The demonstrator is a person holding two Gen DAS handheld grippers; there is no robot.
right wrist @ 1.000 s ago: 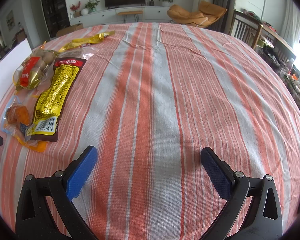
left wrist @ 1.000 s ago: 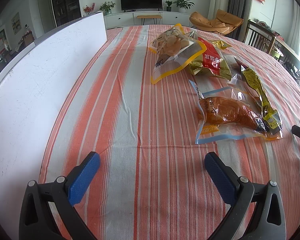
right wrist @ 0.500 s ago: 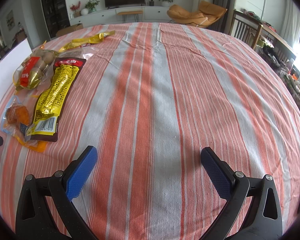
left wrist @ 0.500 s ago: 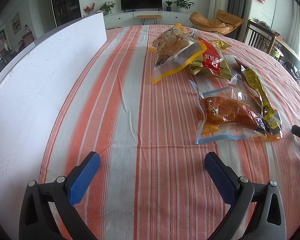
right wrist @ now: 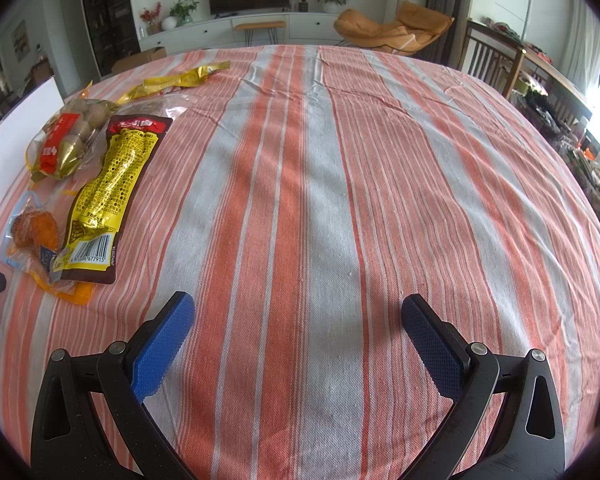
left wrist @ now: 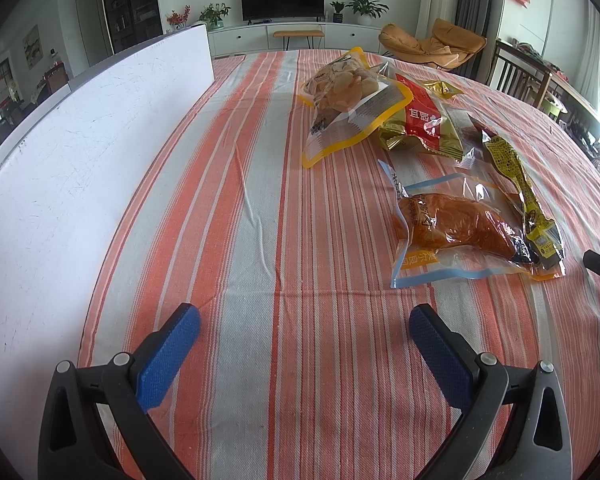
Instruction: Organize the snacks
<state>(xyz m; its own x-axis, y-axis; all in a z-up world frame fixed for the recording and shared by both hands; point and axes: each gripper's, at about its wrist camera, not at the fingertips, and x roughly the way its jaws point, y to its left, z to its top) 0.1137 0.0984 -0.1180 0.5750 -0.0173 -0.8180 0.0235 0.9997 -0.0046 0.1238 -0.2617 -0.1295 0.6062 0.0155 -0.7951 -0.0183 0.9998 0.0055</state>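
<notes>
Both grippers are hovering wide open, empty: left gripper [left wrist: 304,320], right gripper [right wrist: 296,308]. The snack packets are lying clustered on the striped tablecloth [left wrist: 260,208]. The nearest, a vacuum-sealed orange meat pouch [left wrist: 456,232], is looking light, floppy and slick, so I'd be pinching its flat sealed edge.

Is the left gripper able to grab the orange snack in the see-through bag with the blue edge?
Probably yes. The left gripper is open and empty, and only bare striped tablecloth lies between it and the blue-edged bag. The long yellow packet overlaps only its far side.
</notes>
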